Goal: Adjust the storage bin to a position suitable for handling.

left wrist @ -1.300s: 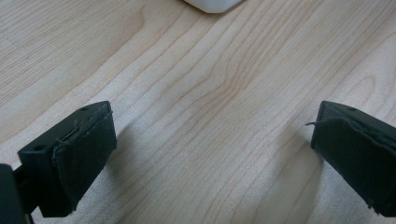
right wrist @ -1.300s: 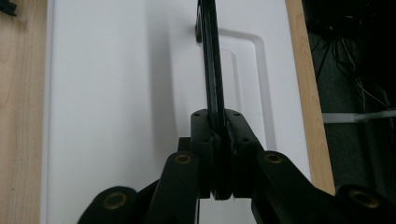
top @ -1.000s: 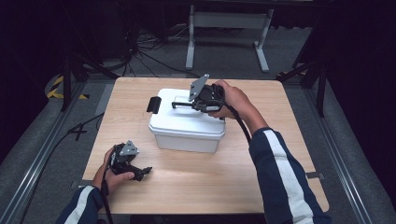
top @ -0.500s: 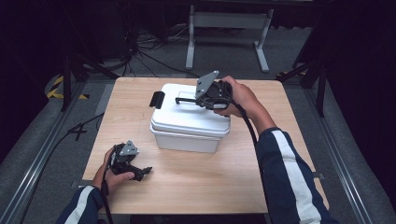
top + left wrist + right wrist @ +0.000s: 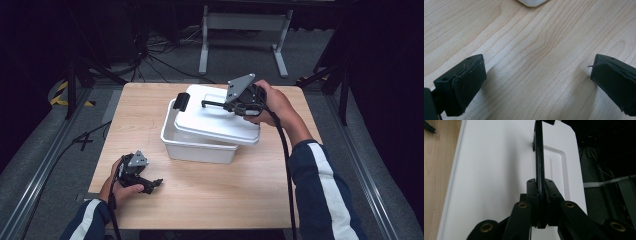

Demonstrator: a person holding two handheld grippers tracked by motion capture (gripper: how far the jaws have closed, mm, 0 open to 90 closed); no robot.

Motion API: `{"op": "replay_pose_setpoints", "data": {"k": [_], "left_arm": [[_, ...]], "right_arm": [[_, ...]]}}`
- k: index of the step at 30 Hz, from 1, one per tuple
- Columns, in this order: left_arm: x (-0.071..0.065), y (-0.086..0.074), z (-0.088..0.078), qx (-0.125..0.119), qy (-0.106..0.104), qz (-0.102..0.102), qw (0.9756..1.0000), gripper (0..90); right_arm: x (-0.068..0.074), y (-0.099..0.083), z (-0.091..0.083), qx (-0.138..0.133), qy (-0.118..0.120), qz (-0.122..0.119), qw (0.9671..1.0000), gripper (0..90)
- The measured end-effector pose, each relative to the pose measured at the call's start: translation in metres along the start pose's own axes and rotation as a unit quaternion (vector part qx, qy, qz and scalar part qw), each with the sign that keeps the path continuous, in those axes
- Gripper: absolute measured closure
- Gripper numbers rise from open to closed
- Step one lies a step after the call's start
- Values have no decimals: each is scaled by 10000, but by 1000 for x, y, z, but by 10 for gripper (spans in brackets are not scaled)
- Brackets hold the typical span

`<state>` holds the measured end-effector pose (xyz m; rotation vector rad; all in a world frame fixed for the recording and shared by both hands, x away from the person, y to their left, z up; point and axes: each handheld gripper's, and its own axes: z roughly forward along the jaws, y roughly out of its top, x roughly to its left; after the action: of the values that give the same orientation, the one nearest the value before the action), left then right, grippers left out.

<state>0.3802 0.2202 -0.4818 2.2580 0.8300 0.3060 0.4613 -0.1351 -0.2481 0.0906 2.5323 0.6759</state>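
High view: white lid (image 5: 220, 120) sits tilted and shifted off the white bin (image 5: 197, 145) at bench (image 5: 240, 195) centre. Your right tongs (image 5: 207, 104) are clamped on its black handle (image 5: 539, 155). Your left tongs (image 5: 155, 184) rest wide apart near the front-left edge, holding nothing.

A light wooden table (image 5: 150, 110) stands on grey carpeted floor (image 5: 165, 57). Behind it sits a grey metal stand (image 5: 245, 22), with black cables (image 5: 150, 45) tangled nearby. Yellow-black hazard tape (image 5: 62, 95) marks the left. The surroundings lie dark.
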Motion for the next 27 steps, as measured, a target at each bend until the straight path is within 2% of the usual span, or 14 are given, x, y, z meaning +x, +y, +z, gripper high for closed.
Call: {"op": "replay_pose_setpoints", "data": {"k": [15, 20, 27], "left_arm": [[0, 0, 0, -24, 13, -6, 10000, 6], [0, 0, 0, -15, 20, -5, 10000, 6], [0, 0, 0, -19, 22, -2, 10000, 6]], "right_arm": [[-9, -39, -34, 48, -263, 217, 9994, 848], [-10, -54, -45, 38, -326, 395, 9987, 848], [-12, -75, -56, 60, -423, 508, 9978, 848]]}}
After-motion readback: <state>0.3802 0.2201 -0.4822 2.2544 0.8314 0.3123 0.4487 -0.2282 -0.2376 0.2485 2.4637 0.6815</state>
